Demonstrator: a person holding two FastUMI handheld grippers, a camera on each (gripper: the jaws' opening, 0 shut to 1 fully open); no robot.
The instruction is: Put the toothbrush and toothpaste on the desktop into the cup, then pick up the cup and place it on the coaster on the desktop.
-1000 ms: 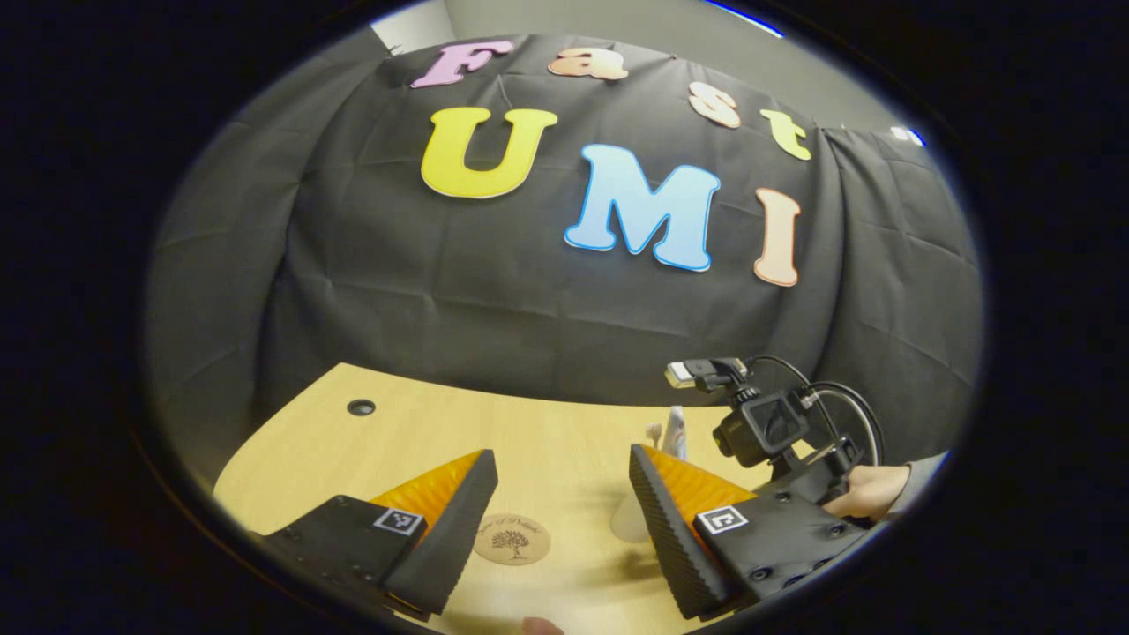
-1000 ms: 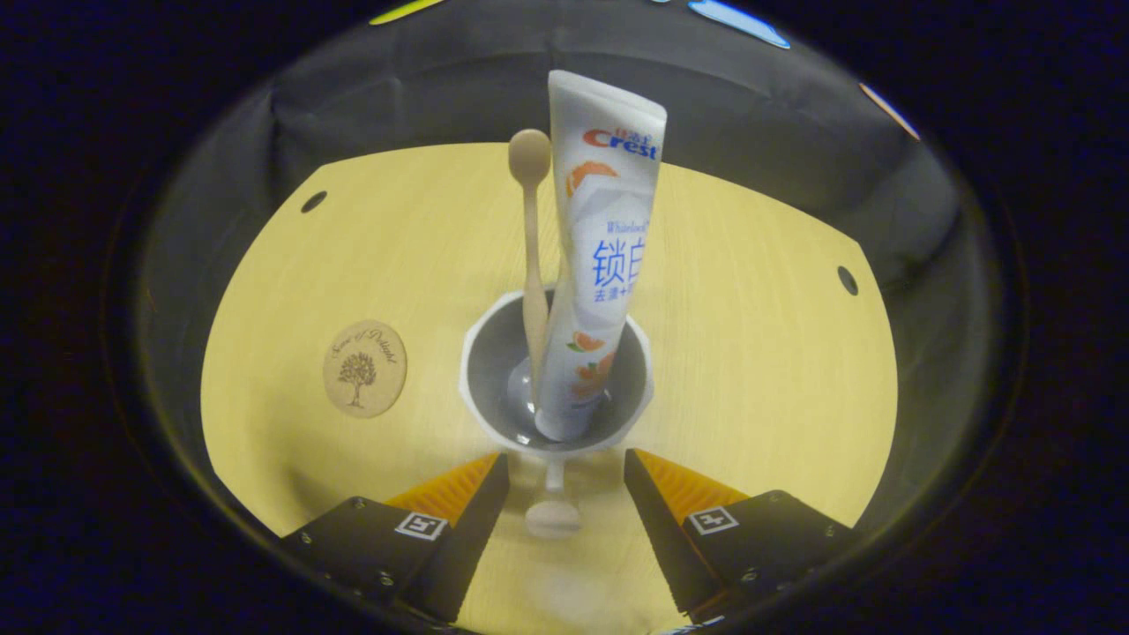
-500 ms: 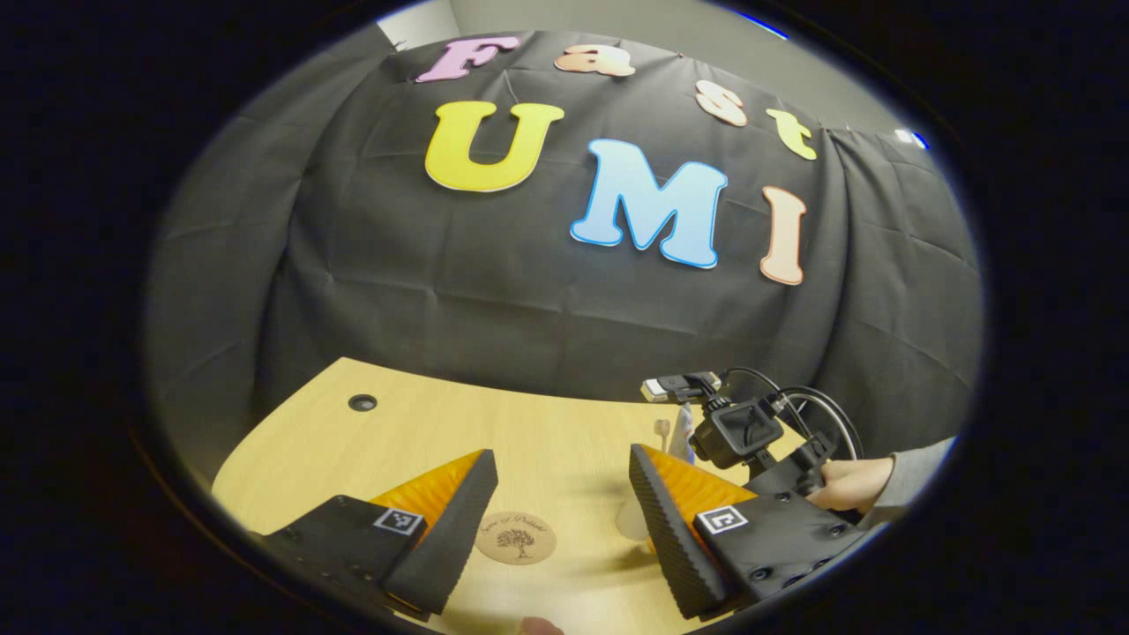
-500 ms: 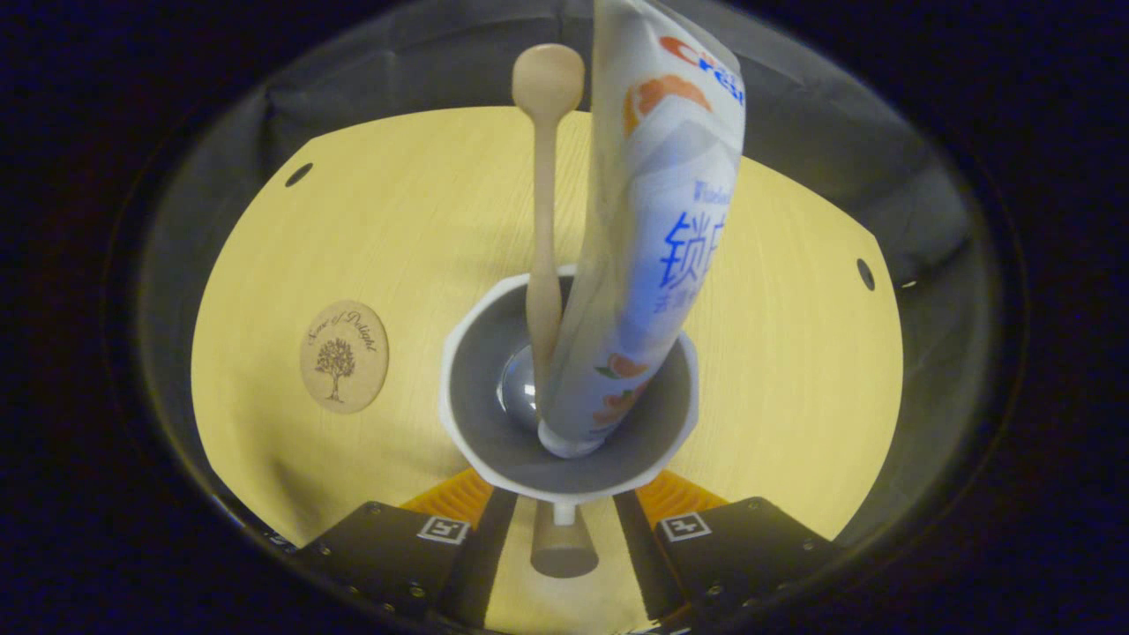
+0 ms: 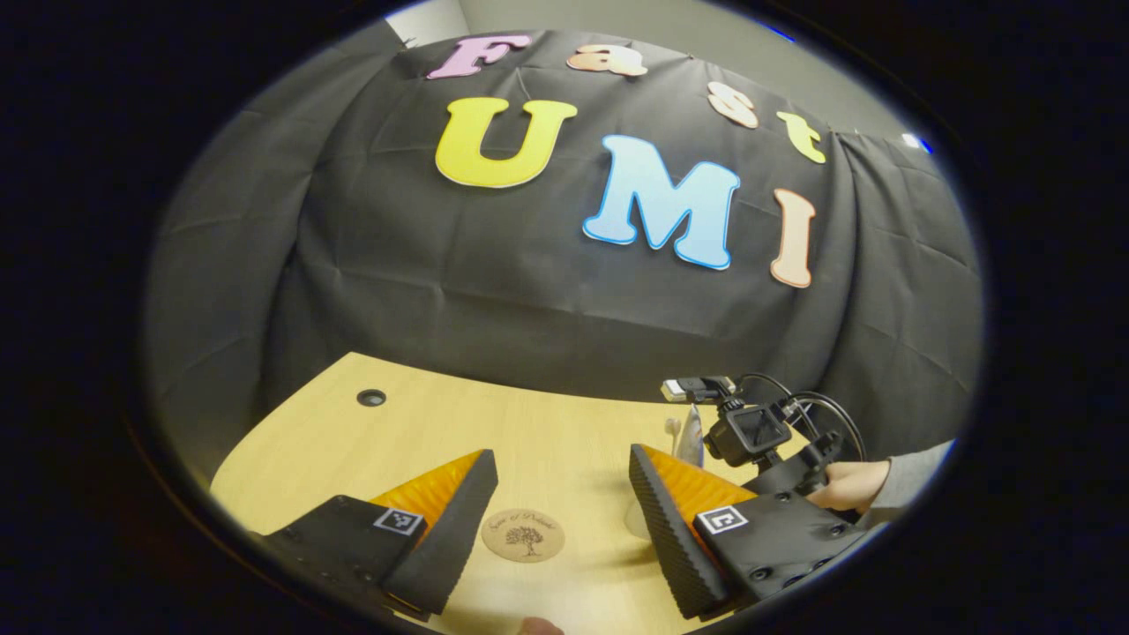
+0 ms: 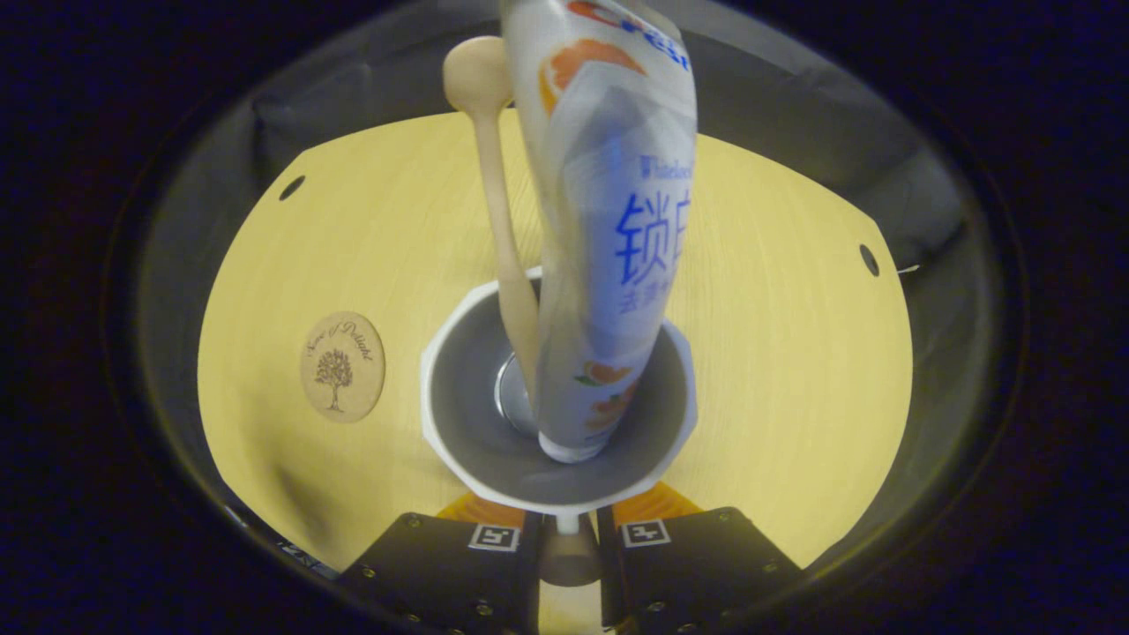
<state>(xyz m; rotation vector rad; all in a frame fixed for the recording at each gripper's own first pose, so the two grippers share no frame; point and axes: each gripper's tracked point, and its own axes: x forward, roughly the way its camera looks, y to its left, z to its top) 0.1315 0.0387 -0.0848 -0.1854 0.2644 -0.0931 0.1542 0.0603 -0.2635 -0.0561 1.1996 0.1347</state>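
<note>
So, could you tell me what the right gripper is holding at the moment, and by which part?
The right gripper is shut on the cup, clamping the small handle below its near rim. Toothbrush and toothpaste stand inside.

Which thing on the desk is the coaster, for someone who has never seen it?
Start at the pale wooden desk, then find the white cup holding a toothbrush and toothpaste. The coaster lies left of it, apart: a flat round brown disc with a small tree drawn on it.
</note>
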